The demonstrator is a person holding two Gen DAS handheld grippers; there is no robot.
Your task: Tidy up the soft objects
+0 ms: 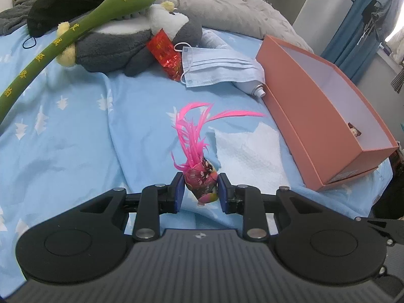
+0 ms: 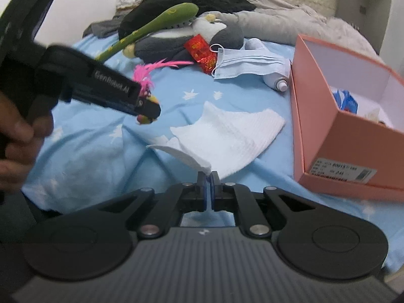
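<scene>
My left gripper [image 1: 200,189] is shut on a small feather toy [image 1: 202,181], a painted body with long pink feathers, held just above the blue bedsheet [image 1: 75,131]. In the right wrist view that same gripper [image 2: 149,111] comes in from the left with the toy [image 2: 146,80], a hand [image 2: 15,131] behind it. My right gripper [image 2: 208,176] is shut on the near corner of a white cloth [image 2: 227,136], which lies spread on the sheet. The cloth [image 1: 250,151] also shows just right of the toy. A grey penguin plush [image 1: 131,43] lies further back.
An open orange box [image 1: 303,126] stands at the right with small items inside. A green plush stick [image 1: 75,30] rests on the penguin. A red packet [image 1: 166,53], a blue face mask [image 1: 217,68] and a white bottle [image 1: 250,85] lie beyond. Dark clothes and a grey blanket pile up behind.
</scene>
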